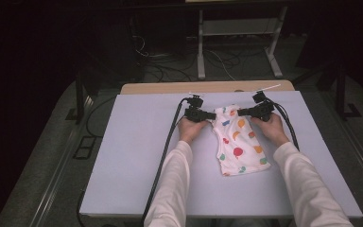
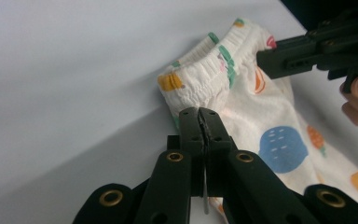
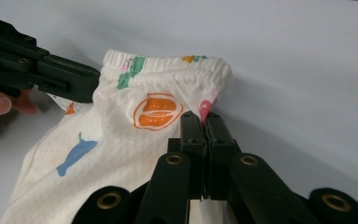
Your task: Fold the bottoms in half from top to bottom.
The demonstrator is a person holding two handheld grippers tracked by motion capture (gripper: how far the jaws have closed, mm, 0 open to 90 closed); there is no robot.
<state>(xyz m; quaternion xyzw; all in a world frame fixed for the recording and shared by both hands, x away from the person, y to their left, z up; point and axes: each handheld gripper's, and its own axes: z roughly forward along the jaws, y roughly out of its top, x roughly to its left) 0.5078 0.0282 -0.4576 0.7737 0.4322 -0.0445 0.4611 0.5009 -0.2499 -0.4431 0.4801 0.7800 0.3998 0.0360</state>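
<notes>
Nearest, the printed shorts (image 1: 238,144) lie right of the worktop's (image 1: 137,151) middle, waistband toward its far edge. Beyond, the left gripper (image 1: 211,116) and right gripper (image 1: 240,112) each clamp a waistband corner.

No writing, label, brand, number or sign can be read anywhere here; the white garment (image 1: 238,142) on the table carries only coloured printed shapes, no letters
</notes>
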